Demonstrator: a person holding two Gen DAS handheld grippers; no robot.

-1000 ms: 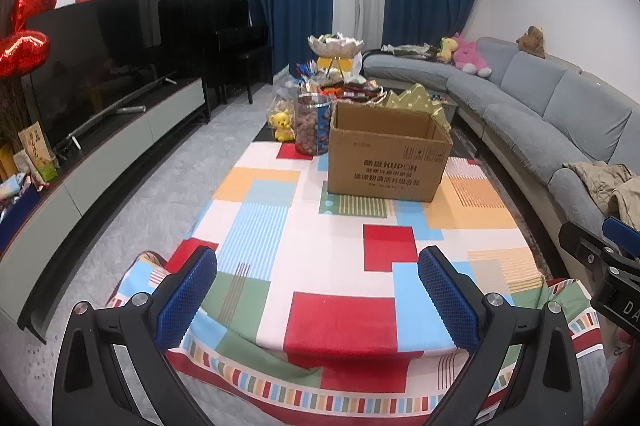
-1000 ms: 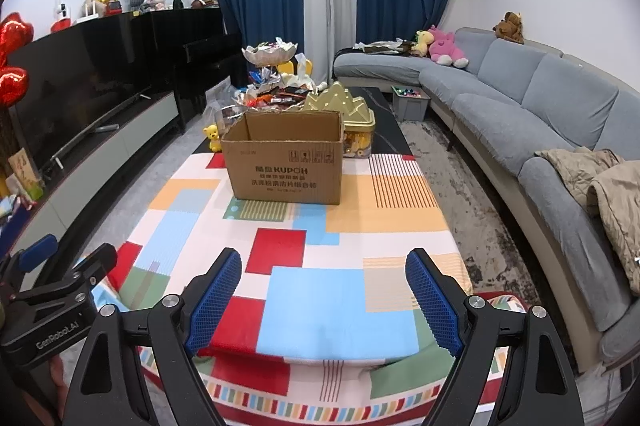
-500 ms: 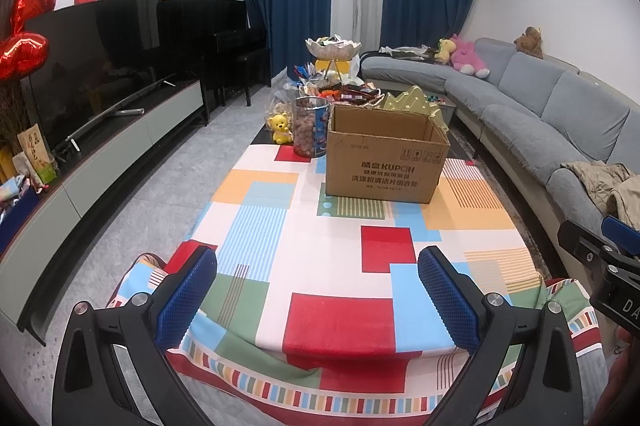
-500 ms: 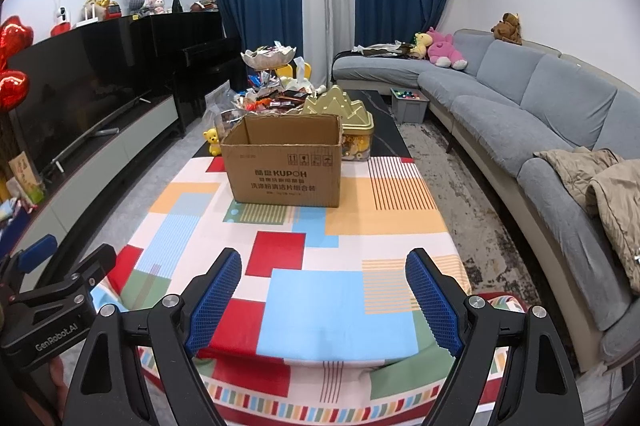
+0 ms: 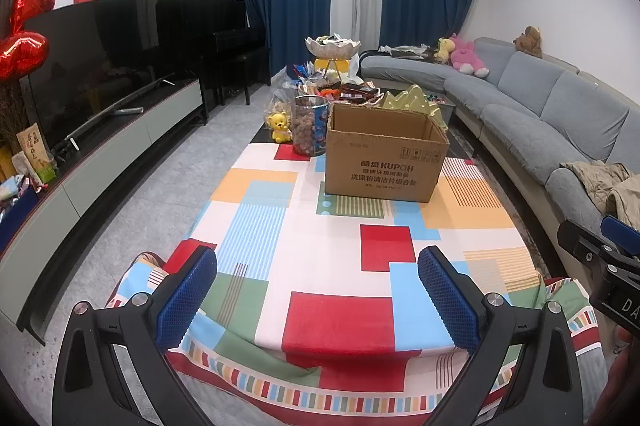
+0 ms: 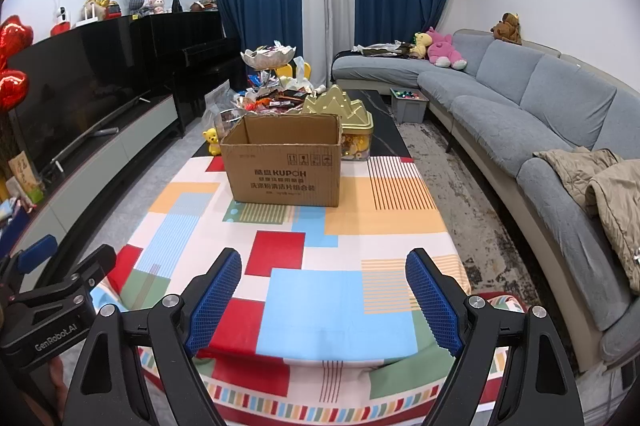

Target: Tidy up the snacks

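The left gripper point(image 5: 318, 290) and right gripper point(image 6: 324, 292) both hover with jaws spread wide and empty, their blue pads point(image 6: 214, 300) ribbed like mesh. At twelve o'clock an open corrugated cardboard box point(image 6: 285, 165) stands upright on the blocky, colourful tablecloth point(image 6: 320, 302), long axis running nine to three. Behind it lie crinkly snack packets point(image 6: 276, 97), a clear jar point(image 5: 309, 131) and a gold peaked tin point(image 6: 346, 113).

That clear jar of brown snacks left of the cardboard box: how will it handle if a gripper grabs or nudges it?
The clear jar looks rigid, so it probably won't deform. It seems nearly full, so likely fairly heavy. Tall, round and smooth, it may slip, tip if pushed high, then roll. The cardboard box stands close beside it.
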